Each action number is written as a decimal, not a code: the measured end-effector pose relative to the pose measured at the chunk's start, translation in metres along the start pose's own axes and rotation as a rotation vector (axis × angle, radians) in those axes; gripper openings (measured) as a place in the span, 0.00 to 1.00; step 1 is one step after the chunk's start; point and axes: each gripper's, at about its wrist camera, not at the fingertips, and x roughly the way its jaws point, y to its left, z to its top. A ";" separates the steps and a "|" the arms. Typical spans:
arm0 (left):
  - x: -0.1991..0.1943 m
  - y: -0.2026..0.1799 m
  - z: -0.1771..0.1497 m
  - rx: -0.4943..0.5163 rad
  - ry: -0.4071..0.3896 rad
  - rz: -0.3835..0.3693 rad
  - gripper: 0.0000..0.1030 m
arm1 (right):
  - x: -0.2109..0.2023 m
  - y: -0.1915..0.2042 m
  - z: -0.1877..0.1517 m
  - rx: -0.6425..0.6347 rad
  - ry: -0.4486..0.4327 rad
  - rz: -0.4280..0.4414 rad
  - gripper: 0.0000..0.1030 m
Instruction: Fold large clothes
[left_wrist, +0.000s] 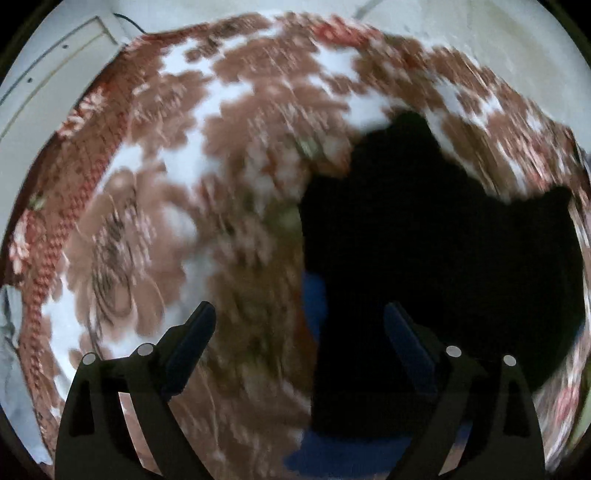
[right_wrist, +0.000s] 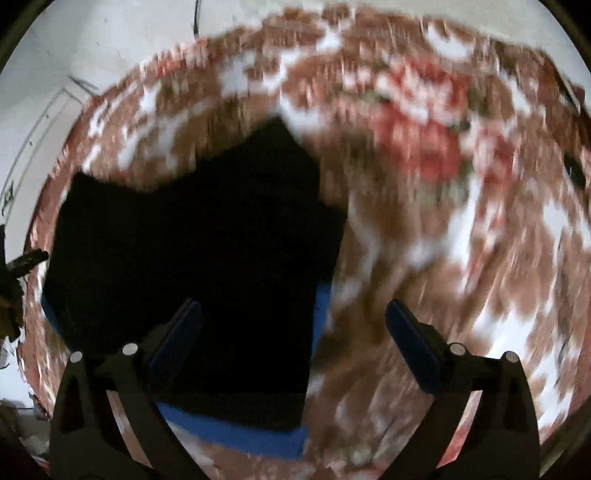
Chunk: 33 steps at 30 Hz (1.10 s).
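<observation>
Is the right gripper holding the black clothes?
No. In the right wrist view the right gripper is open with nothing between its fingers, and the black garment lies flat below on the flowered blanket.

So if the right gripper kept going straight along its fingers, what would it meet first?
Probably the right edge of the black garment, or the floral bedspread just beside it. The open right gripper straddles that border, and motion blur leaves depth unclear.

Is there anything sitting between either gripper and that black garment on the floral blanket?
Nothing visible. The black garment lies flat on the brown and white floral blanket, over a blue cloth. The left gripper and right gripper are both open above it, with only open space between.
</observation>
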 end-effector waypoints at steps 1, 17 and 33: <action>0.000 -0.002 -0.009 0.019 0.011 -0.010 0.88 | 0.007 0.002 -0.014 0.006 0.019 -0.002 0.95; -0.040 -0.025 -0.100 0.147 -0.004 -0.059 0.04 | -0.001 0.010 -0.083 -0.050 0.180 0.095 0.11; -0.075 -0.050 -0.076 0.254 -0.205 0.121 0.76 | -0.075 0.038 -0.054 -0.047 -0.168 -0.093 0.92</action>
